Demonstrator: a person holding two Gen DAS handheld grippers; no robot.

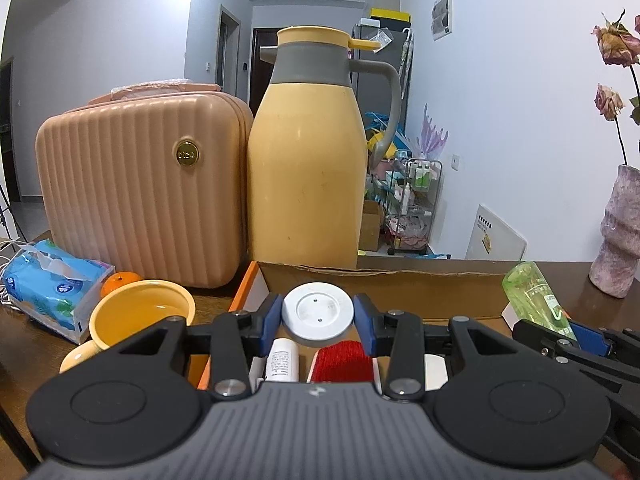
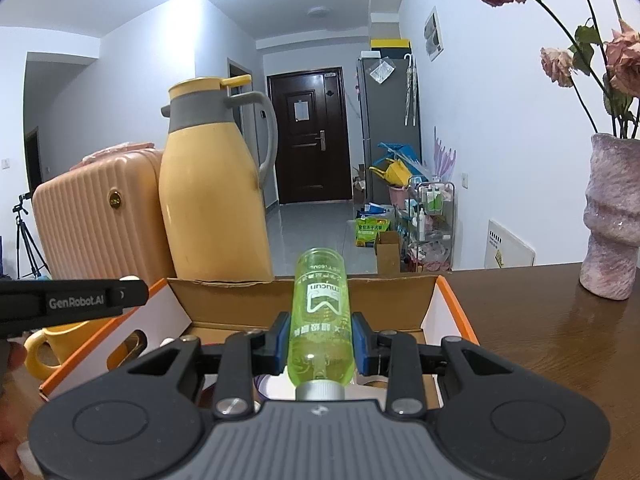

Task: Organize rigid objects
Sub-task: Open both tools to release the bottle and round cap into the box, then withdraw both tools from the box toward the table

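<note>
- A dark wooden table (image 2: 540, 332) stands in a white-walled room, with a dark door (image 2: 306, 134) at the far end of the hall.
- On it, an open cardboard box (image 2: 304, 300) sits in front of a yellow thermos jug (image 1: 306, 168) and a pink ribbed case (image 1: 140, 192).
- The left gripper (image 1: 318, 316) is clamped on a white round lid (image 1: 318, 310), held over the box above a red brush (image 1: 342, 362) and a small white bottle (image 1: 282, 360).
- The right gripper (image 2: 320, 344) pinches a green transparent bottle (image 2: 322, 312), cap toward the camera, over the box.
- A yellow mug (image 1: 140, 316), an orange (image 1: 118, 280) and a tissue pack (image 1: 52, 284) lie left of the box; a pink vase (image 2: 612, 216) stands to the right.
</note>
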